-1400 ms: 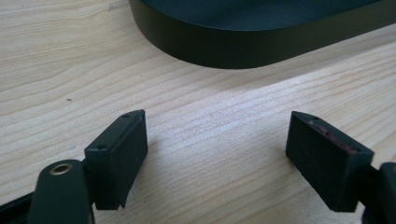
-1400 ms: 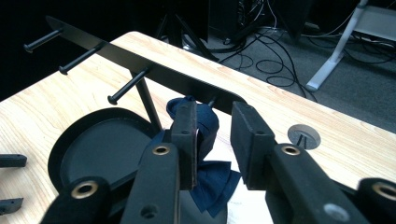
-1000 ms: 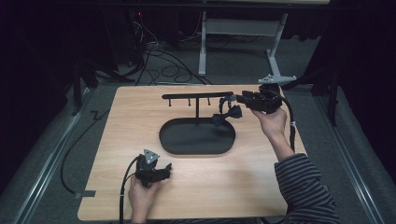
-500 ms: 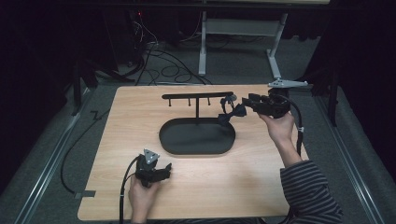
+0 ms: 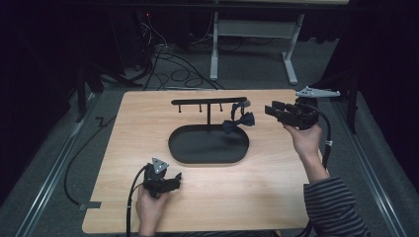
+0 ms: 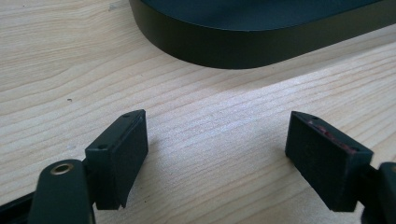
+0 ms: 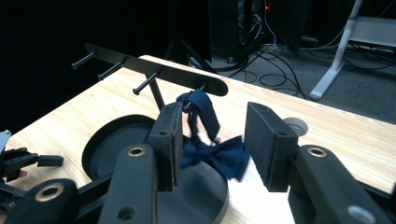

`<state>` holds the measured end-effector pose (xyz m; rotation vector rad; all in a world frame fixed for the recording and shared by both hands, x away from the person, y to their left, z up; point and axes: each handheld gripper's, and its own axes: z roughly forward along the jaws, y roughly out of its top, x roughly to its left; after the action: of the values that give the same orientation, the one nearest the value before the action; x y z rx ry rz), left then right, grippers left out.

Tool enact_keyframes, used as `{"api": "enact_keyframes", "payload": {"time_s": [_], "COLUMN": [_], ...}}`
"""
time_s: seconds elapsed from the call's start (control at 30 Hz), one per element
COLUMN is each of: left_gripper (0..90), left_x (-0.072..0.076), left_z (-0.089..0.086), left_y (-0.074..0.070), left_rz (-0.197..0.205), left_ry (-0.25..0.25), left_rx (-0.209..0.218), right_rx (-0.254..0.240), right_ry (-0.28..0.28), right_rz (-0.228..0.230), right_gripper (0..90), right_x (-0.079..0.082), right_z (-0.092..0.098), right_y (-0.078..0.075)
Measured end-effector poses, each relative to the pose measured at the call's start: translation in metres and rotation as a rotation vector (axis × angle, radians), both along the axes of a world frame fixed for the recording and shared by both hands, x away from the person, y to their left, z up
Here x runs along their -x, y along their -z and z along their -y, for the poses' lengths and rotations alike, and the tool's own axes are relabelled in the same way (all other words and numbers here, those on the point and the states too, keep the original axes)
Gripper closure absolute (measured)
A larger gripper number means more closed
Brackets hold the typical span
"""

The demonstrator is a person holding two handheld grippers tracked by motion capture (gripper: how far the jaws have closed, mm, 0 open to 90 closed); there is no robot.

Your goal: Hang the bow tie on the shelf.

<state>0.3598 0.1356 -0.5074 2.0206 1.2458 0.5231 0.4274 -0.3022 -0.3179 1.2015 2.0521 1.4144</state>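
**Bow tie on its peg, both my grippers empty**

My right gripper (image 5: 273, 109) sits over the far right part of the table (image 5: 148, 118), just to the right of the black stand (image 5: 207, 101). Its jaws have just been opening and now stand parted with nothing between them; in the right gripper view the dark blue bow tie (image 7: 217, 156) shows through the gap, farther off and untouched.

The bow tie (image 5: 238, 121) hangs by its strap from the peg at the right end of the stand's top bar, its bow dangling over the right rim of the oval black tray (image 5: 207, 157) that forms the stand's base.

My left gripper (image 5: 170, 181) rests low on the near side of the table, well apart from the tie. Its jaws are spread wide over bare wood, with the tray's wall (image 6: 224, 49) just ahead of them.
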Motion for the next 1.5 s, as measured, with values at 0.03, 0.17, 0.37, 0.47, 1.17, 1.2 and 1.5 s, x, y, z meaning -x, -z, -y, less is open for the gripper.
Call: {"api": "enact_keyframes", "payload": {"time_s": [0.03, 0.17, 0.37, 0.47, 1.17, 1.2, 1.5], "left_gripper": [21.5, 21.7, 21.7, 21.7, 21.8, 21.8, 21.8], "left_x": [0.0, 0.0, 0.0, 0.0, 0.0, 0.0, 0.0], "left_z": [0.0, 0.0, 0.0, 0.0, 0.0, 0.0, 0.0], "left_y": [0.0, 0.0, 0.0, 0.0, 0.0, 0.0, 0.0], "left_rz": [0.0, 0.0, 0.0, 0.001, 0.001, 0.001, 0.001], "left_ry": [0.0, -0.001, -0.001, -0.001, -0.001, -0.001, -0.001], "left_rx": [0.0, 0.0, 0.0, 0.0, 0.0, 0.0, 0.0], "right_rx": [-0.005, -0.014, -0.017, -0.02, -0.064, -0.067, -0.081], "right_ry": [0.003, 0.008, 0.007, 0.011, 0.042, 0.044, 0.073], "right_rz": [0.002, 0.009, 0.016, 0.021, 0.039, 0.039, 0.039], "right_gripper": [58.6, 58.5, 58.1, 58.1, 57.9, 57.8, 57.8], "right_x": [0.003, 0.009, 0.017, 0.022, 0.055, 0.056, 0.067], "right_z": [0.003, 0.009, 0.015, 0.019, 0.047, 0.049, 0.061], "right_y": [-0.001, 0.0, 0.001, 0.002, 0.021, 0.022, 0.031]}}
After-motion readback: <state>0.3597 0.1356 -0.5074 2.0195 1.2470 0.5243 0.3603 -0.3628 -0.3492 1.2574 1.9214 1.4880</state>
